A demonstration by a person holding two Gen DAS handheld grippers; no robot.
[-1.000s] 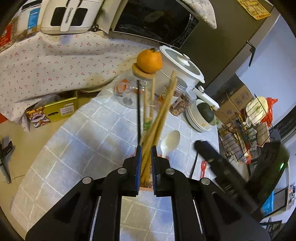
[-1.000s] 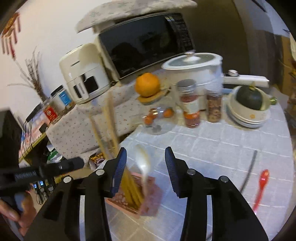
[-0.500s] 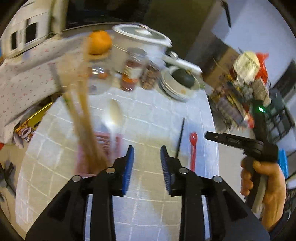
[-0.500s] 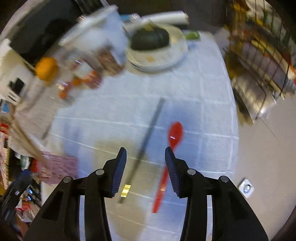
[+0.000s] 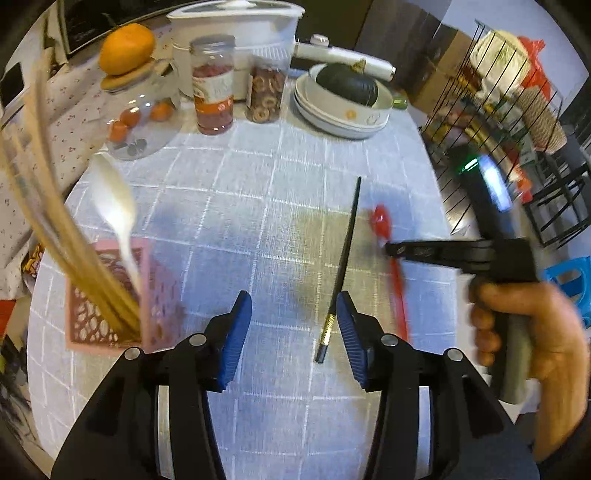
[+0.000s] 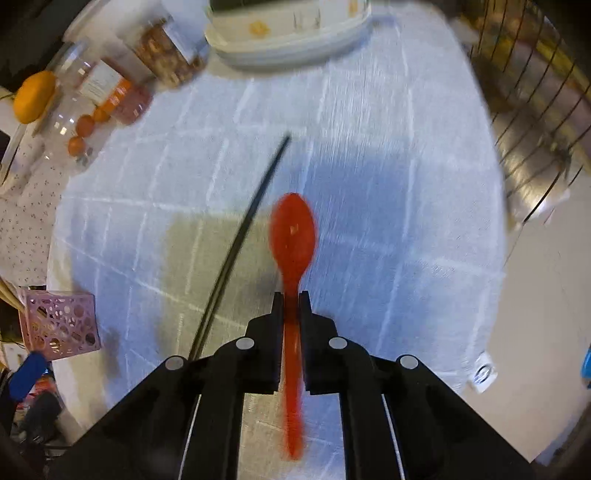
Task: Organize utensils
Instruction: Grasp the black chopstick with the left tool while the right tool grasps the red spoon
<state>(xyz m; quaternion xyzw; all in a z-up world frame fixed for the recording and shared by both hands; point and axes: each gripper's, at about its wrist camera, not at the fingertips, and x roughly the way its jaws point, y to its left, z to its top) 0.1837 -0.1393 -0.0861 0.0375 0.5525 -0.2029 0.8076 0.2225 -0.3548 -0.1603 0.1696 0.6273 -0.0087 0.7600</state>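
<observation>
The right claw [image 6: 291, 295] is pointing steeply down at the bench [image 6: 388, 221] and is clamping the handle of a red plastic spoon [image 6: 292, 236] between its two black pads. The spoon's bowl is sticking out past the fingertips, and its handle is running back between the fingers toward the camera. In the left wrist view the same right claw [image 5: 391, 249] is reaching in from the side, carried by a person's hand [image 5: 532, 332], with the red spoon [image 5: 380, 221] blurred at its tip.

The left claw [image 5: 293, 306] is also pointing down at the bench [image 5: 258, 177], and its jaws are opening. Nothing is pressed between its blue pads [image 5: 236, 332]. A single black chopstick [image 5: 341, 266] is lying flat on the checked cloth; its gold-banded end is sitting between the fingers, just beside the right one.

Taking the chopstick as the landmark: the red spoon is just beside it on the right. Well apart on its left, a pink perforated holder [image 5: 110, 295] is standing on the bench, holding a bundle of wooden chopsticks [image 5: 55, 221] and a white spoon [image 5: 114, 206]. Beyond its far tip, jars [image 5: 214, 85], an orange [image 5: 127, 48] on a glass jar's lid, a white cooker [image 5: 236, 22] and stacked bowls [image 5: 343, 110] are lining the back of the bench.
</observation>
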